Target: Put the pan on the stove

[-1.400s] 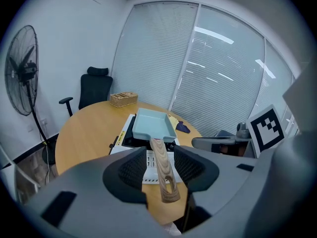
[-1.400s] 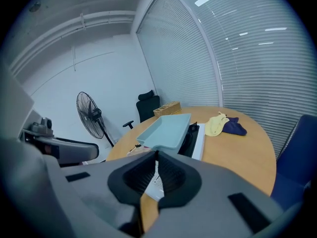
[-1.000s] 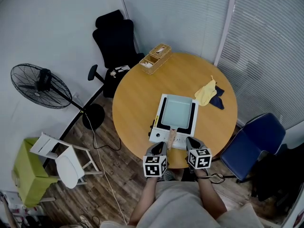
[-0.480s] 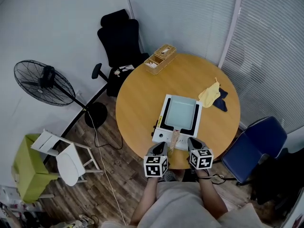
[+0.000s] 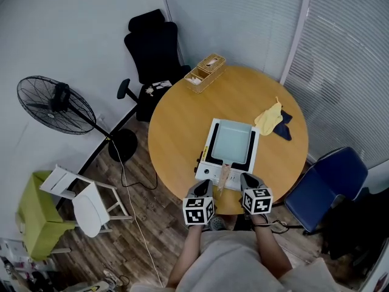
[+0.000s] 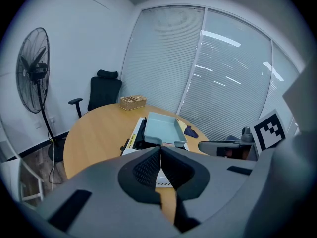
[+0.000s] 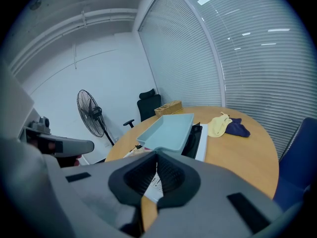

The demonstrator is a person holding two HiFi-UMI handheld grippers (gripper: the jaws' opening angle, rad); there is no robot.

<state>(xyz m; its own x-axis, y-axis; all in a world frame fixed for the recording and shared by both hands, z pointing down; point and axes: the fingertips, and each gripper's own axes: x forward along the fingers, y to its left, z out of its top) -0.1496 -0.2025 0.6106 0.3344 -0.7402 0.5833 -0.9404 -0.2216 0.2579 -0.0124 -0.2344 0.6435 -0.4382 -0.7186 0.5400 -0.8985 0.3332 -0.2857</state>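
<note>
At six o'clock of the round wooden table [image 5: 176, 123], left gripper [image 5: 202, 189] and right gripper [image 5: 245, 181] are hovering, tilted down, jaws closed, empty. On the black-and-white stove [image 5: 206, 170], pale blue rectangular pan [image 5: 231, 141] is sitting; black pedestal fan [image 5: 55, 105] at nine o'clock.

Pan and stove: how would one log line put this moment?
pan: on stove | left tool: shut, empty | right tool: shut, empty

Small office meeting room: a round wooden desk [image 5: 176, 132] at centre, black swivel office chair [image 5: 152, 47] behind it, blue visitor chair [image 5: 328, 184] to its right, slatted blinds [image 5: 346, 59] on glazed walls (pedestal fan [image 5: 55, 105] left of the desk).
</note>
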